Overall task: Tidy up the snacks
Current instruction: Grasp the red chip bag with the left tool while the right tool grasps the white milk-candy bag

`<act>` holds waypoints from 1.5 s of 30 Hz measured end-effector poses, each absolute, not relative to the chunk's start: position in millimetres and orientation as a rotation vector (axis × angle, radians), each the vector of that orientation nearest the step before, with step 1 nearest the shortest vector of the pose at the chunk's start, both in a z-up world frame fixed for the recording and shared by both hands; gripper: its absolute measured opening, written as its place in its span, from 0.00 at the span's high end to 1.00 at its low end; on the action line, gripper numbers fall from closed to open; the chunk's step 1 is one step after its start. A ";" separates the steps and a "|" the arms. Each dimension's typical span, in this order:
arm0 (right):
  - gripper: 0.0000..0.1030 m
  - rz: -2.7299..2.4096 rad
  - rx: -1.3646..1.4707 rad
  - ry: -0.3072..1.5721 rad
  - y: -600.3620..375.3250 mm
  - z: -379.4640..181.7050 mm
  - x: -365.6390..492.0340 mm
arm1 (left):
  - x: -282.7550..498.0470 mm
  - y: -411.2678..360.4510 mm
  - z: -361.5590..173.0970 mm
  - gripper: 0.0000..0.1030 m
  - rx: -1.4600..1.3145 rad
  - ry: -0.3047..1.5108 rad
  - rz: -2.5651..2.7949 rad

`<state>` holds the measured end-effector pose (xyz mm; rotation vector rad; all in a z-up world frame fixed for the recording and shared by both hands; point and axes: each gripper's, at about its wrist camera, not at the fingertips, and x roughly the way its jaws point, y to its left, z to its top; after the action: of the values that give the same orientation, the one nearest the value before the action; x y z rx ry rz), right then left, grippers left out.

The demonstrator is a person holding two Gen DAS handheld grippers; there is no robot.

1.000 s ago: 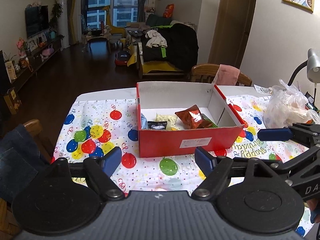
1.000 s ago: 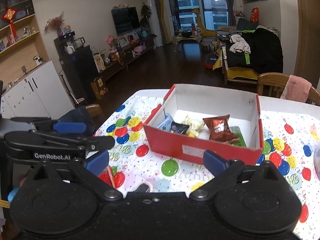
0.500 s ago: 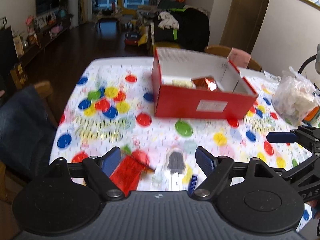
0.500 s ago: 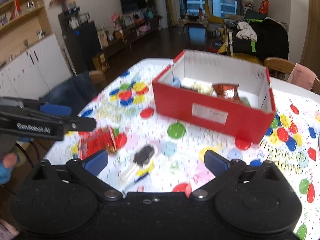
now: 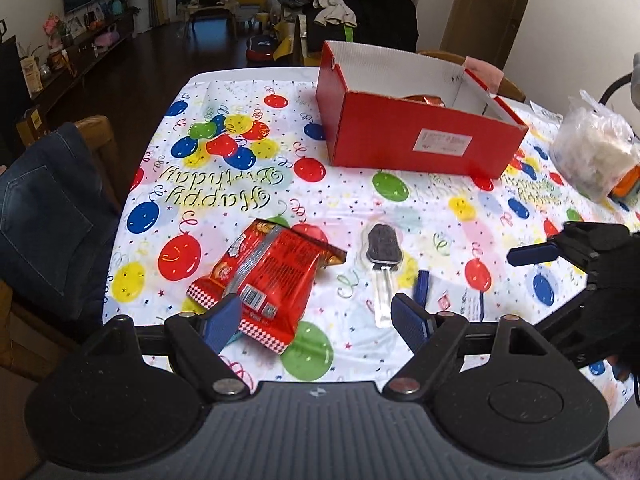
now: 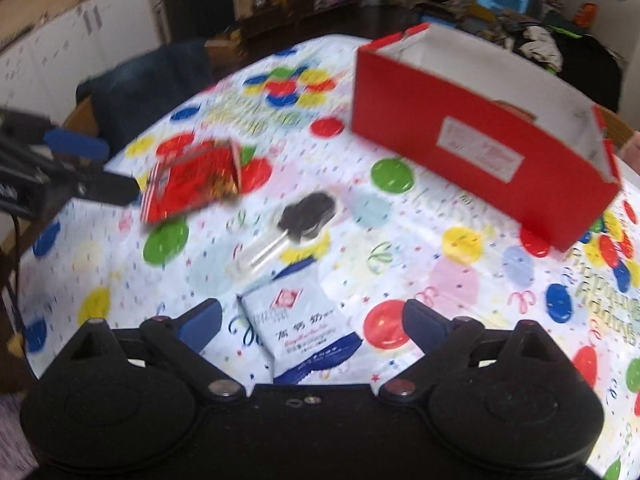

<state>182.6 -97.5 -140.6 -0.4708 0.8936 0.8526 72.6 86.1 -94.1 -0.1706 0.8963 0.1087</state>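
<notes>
Between right gripper point(image 6: 312, 322) fingers, white-blue sachet point(image 6: 298, 330), barely visible from left wrist; jaws wide, just been closing, untouched. Left gripper point(image 5: 316, 318) wide, tilted down over red packet point(image 5: 266, 282).

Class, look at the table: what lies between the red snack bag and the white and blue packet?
In both wrist views, a dark ice-pop-shaped snack in a clear wrapper lies between the red snack bag and the white and blue packet, flat on the balloon tablecloth.

Red snack bag point(image 5: 267, 280) lay flat left, dark lolly in clear wrapper point(image 5: 382, 254) centre, white-blue sachet point(image 6: 298, 330) near, open red box point(image 5: 416, 136) far right
</notes>
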 end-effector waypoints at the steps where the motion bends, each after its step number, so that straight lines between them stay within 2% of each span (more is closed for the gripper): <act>1: 0.10 0.857 -0.491 0.900 -95.1 -145.2 183.5 | 72.1 86.2 -95.2 0.21 -0.166 0.900 0.110; 16: 0.25 0.981 -0.724 0.897 -68.4 -174.9 181.6 | 79.7 104.3 -108.6 0.21 -0.182 0.965 0.027; 27: 0.50 1.026 -0.687 0.944 -69.0 -172.5 188.0 | 104.7 124.0 -112.4 0.21 -0.088 1.016 -0.063; 45: 0.52 1.001 -0.569 0.959 -79.4 -154.6 169.9 | 163.8 148.4 -146.0 0.21 -0.085 1.141 -0.123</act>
<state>169.9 -79.4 -154.6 -0.5692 0.9589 1.0007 163.8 148.4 -146.0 -0.0848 1.1414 -0.1233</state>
